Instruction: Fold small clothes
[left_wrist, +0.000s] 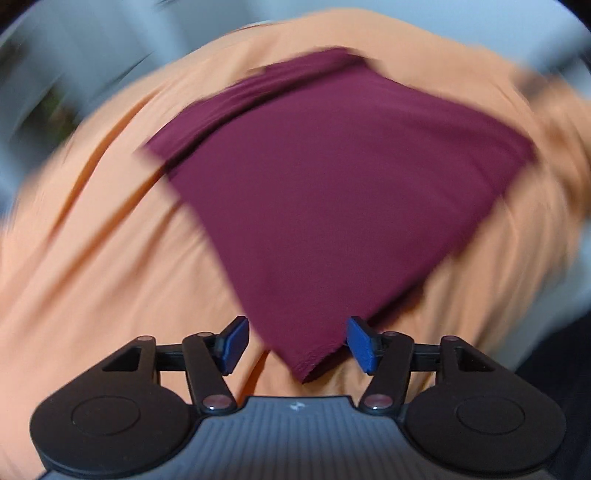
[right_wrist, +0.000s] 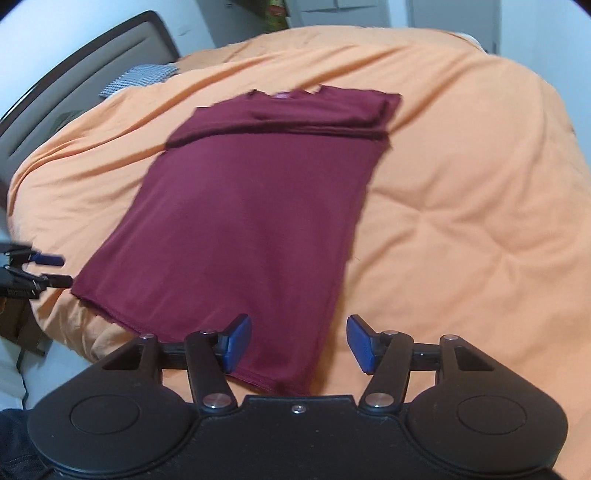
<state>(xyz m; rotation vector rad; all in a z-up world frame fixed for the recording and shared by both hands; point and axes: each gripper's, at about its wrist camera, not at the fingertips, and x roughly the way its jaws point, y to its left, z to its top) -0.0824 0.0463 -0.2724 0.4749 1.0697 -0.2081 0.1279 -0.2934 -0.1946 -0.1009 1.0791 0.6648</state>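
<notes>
A maroon T-shirt (right_wrist: 251, 206) lies flat on the orange bedspread (right_wrist: 461, 184), sleeves folded in, collar at the far end. In the left wrist view the shirt (left_wrist: 325, 192) is blurred and one hem corner points between my fingers. My left gripper (left_wrist: 297, 345) is open, its blue pads either side of that corner, not touching it. It also shows in the right wrist view (right_wrist: 55, 269) at the shirt's left hem corner. My right gripper (right_wrist: 299, 343) is open over the near right hem corner, holding nothing.
A dark headboard (right_wrist: 92, 55) and a checked pillow (right_wrist: 140, 75) lie at the far left. White walls and a door (right_wrist: 347, 11) stand behind the bed. The bed's near left edge drops to the floor (right_wrist: 22, 369).
</notes>
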